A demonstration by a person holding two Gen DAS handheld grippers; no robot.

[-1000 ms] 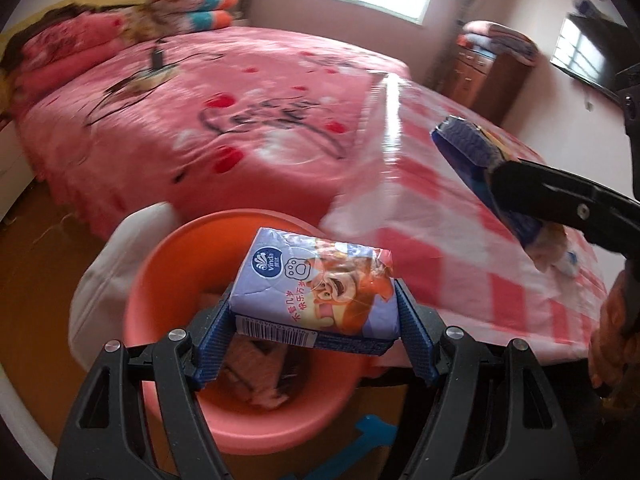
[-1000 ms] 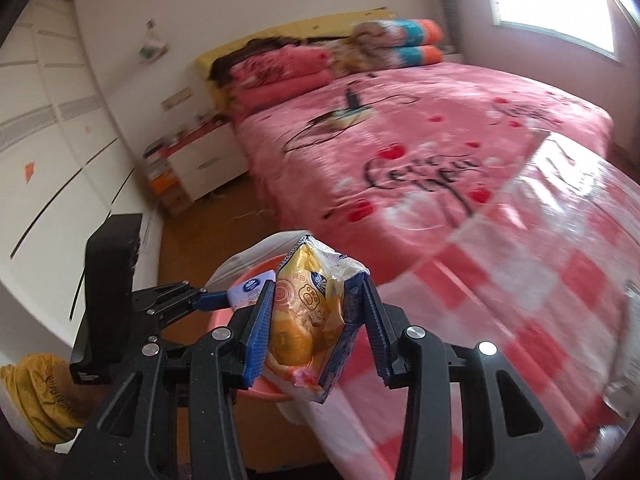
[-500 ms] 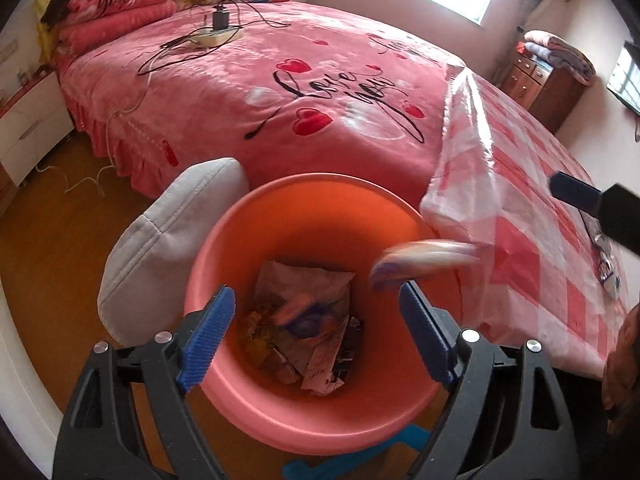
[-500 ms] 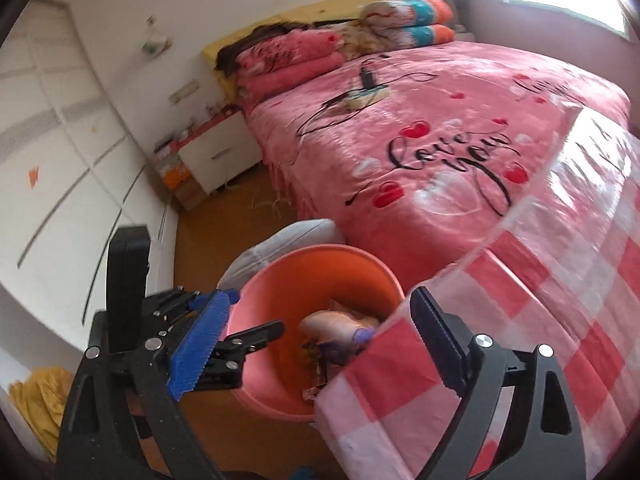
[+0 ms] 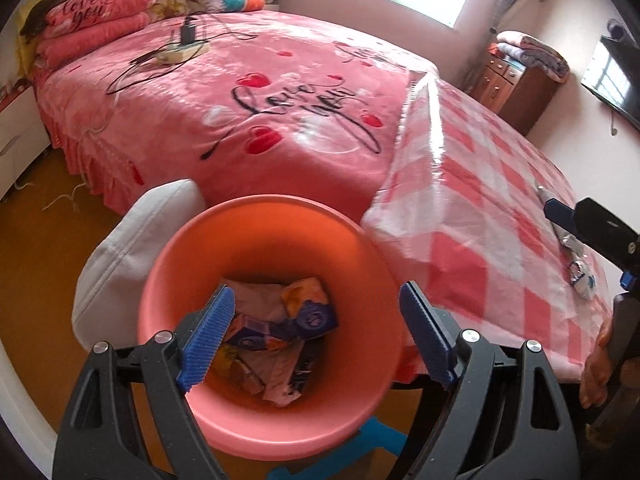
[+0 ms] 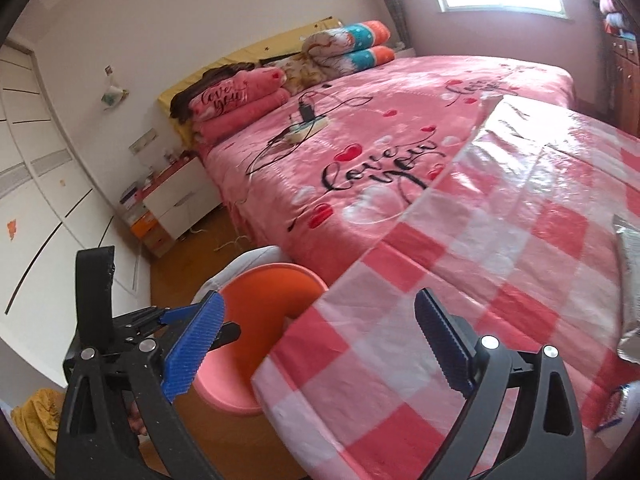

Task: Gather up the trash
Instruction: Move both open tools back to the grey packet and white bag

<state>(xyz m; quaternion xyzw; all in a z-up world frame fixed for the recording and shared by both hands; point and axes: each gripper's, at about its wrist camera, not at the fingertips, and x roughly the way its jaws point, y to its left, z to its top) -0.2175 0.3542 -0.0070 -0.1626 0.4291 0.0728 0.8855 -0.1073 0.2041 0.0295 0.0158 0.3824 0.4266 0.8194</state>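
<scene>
An orange-pink bin (image 5: 188, 264) stands on the floor beside the checked table, holding several crumpled wrappers (image 5: 280, 332), among them a purple tissue pack and a yellow snack bag. My left gripper (image 5: 316, 336) hangs open right above the bin with nothing between its blue pads. My right gripper (image 6: 320, 340) is over the table's corner, its jaws still opening and empty; the bin (image 6: 276, 280) shows below it to the left. A silver wrapper (image 6: 628, 264) lies on the checked cloth at the right edge, with more small trash (image 5: 580, 272) near the table's far side.
The table with the pink checked plastic cloth (image 5: 480, 208) abuts a pink bed (image 5: 260, 92) that carries a power strip and cables. A white cushioned stool (image 5: 120, 256) touches the bin. A nightstand (image 6: 180, 200) and white wardrobe stand at the left wall.
Both grippers opened and dropped their loads: the tissue pack from the left and the yellow snack bag from the right now lie in the bin. The right gripper swung over the table.
</scene>
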